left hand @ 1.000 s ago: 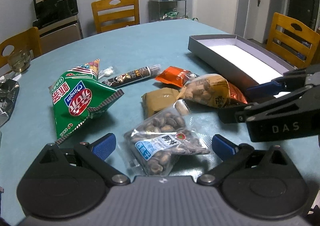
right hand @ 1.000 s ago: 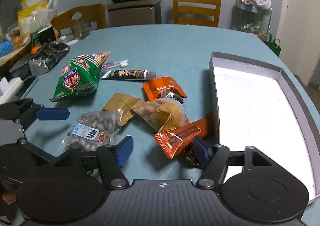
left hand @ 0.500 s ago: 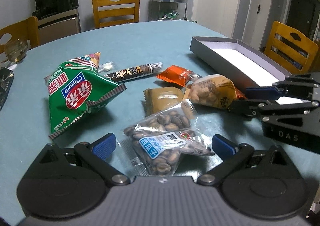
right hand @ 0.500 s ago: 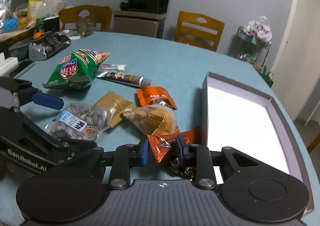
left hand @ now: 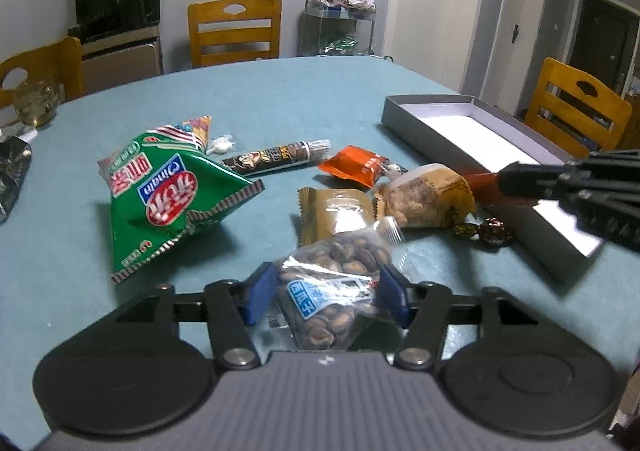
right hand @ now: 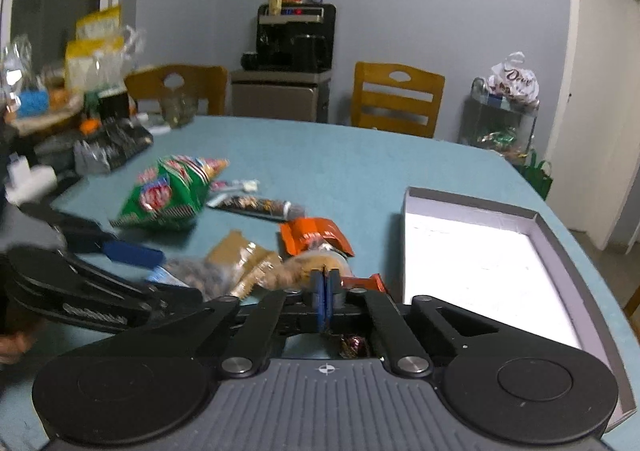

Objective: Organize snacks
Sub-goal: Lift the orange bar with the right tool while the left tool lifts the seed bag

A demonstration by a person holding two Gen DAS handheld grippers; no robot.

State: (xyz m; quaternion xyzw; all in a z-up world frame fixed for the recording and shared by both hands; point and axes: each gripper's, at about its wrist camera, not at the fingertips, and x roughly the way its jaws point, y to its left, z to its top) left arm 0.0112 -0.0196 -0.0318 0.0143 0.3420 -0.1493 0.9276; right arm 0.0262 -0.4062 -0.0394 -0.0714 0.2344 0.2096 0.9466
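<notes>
A clear bag of seeds [left hand: 332, 263] sits between the blue pads of my left gripper [left hand: 326, 291]. The jaws are closing and both pads press its sides. My right gripper [right hand: 324, 291] is shut, pinching the edge of an orange-red packet [right hand: 366, 283]. The left wrist view shows that packet [left hand: 478, 183] held at the right gripper's tip [left hand: 504, 181], beside the grey box [left hand: 420, 127]. Loose on the teal table lie a green chip bag [left hand: 172, 195], a dark stick packet [left hand: 276, 157], an orange packet [left hand: 356, 167], a tan packet [left hand: 336, 211] and a yellow peanut bag [left hand: 428, 195].
The grey box [right hand: 472, 203] with a white floor lies open to the right of the pile. Foil-wrapped candies [left hand: 486, 231] rest by its near wall. Wooden chairs [left hand: 234, 31] ring the table, and clutter [right hand: 100, 147] crowds its far left corner.
The left jaws have come in from wide open onto the seed bag. The right jaws have shut on the orange-red packet and drawn it up, uncovering the foil candies.
</notes>
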